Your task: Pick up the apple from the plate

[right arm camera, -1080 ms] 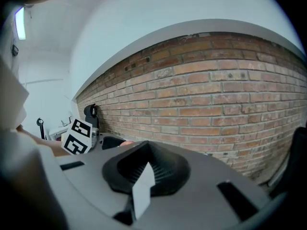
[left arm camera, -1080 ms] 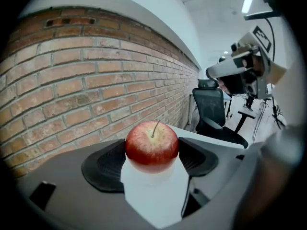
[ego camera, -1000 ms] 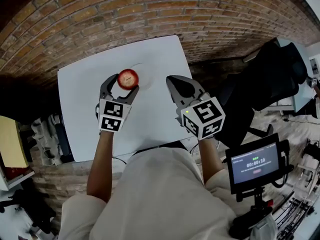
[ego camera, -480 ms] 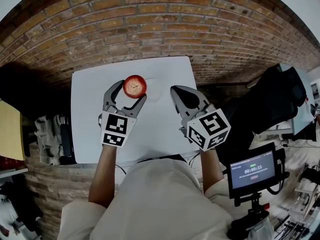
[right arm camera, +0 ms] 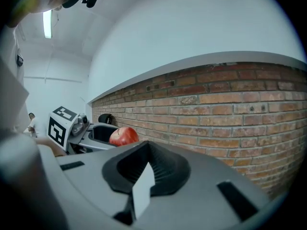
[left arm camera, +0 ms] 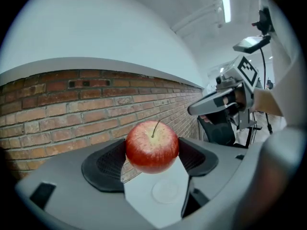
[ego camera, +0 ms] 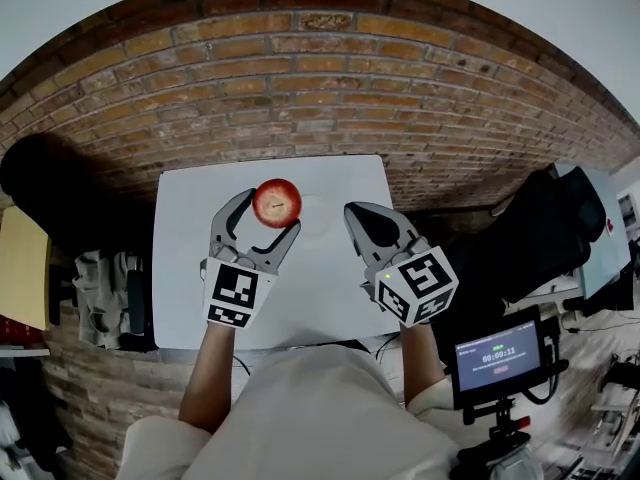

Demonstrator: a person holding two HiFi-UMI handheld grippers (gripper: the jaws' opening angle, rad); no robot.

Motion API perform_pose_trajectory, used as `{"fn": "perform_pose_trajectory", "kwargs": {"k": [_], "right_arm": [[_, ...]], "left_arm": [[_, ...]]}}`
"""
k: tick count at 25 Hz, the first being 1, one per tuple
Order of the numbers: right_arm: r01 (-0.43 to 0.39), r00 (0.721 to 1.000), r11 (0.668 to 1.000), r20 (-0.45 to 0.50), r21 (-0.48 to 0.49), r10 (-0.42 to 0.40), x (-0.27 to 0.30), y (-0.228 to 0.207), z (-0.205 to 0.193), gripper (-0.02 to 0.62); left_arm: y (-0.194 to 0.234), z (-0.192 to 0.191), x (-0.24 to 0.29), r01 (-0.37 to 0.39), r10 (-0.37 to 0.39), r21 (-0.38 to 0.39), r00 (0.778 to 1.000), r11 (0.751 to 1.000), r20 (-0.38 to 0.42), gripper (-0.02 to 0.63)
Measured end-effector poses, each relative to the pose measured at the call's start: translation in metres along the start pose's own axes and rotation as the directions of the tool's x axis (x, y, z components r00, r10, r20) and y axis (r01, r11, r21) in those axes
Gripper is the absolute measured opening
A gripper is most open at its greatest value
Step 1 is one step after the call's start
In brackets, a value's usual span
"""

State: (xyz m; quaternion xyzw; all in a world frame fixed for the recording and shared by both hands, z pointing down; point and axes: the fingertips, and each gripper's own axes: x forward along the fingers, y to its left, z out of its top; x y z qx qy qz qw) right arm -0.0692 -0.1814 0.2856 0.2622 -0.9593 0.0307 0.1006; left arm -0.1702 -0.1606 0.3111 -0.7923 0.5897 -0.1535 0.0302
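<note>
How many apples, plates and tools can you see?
apple: 1
plate: 1
tools: 2, the left tool and the right tool
Total: 4

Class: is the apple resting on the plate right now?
No, the left tool grips the apple in the air above the plate.

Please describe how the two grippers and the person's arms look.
Both the left gripper and the right gripper have grey bodies with curved grey jaws, lined with black ribbed pads. Each carries a white cube with black square markers. The person wears a pale short-sleeved top.
</note>
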Motion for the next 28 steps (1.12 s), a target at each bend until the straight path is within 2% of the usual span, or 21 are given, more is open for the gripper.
{"fn": "perform_pose_trajectory", "kwargs": {"k": [13,28], "right_arm": [[0.009,1.000,0.998,-0.001,-0.055,-0.009,-0.001,-0.001,0.008,0.002],[0.022,1.000,0.998,0.000,-0.065,-0.022,-0.002,-0.007,0.006,0.002]], "left_arm": [[0.004,0.022,-0.010,-0.020,0.020,0.008,0.998,1.000,0.056,0.350],[0.001,0.025,-0.008,-0.011,0.011,0.009,0.998,1.000,0.068,0.350]]}}
